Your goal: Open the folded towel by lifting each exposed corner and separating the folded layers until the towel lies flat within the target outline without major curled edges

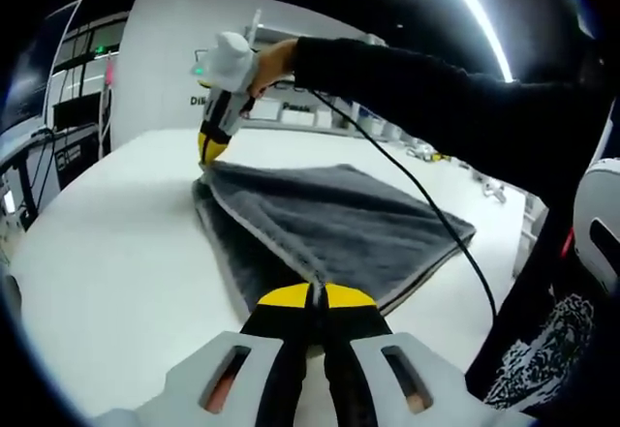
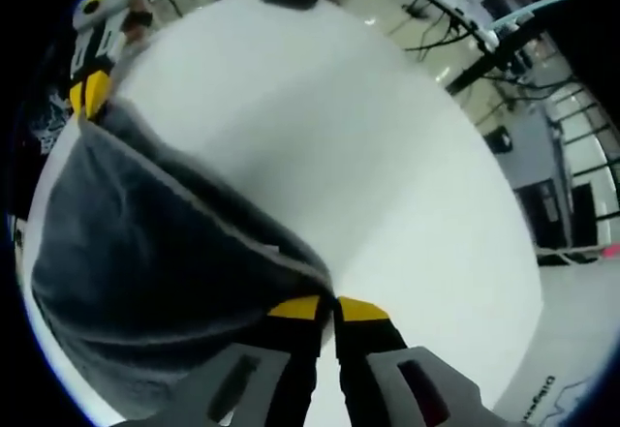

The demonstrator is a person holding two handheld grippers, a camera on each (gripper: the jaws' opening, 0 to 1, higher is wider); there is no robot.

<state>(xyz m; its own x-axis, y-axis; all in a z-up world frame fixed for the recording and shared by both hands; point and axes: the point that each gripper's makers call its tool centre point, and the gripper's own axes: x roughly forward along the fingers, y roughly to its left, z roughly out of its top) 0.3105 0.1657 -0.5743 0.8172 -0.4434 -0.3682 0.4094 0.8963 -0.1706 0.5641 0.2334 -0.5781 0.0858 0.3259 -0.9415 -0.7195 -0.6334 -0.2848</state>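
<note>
Partial lettering "Dik" is showing on the white wall panel behind the table. Similar lettering in the right gripper view is remaining illegible.

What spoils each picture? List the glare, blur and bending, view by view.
Left gripper view: a bright ceiling light strip streaks overhead, the round white table bows with fisheye curve, and the grey folded towel stays fairly sharp. Right gripper view: the towel is soft and smeared, and the tabletop looks washed out.
</note>
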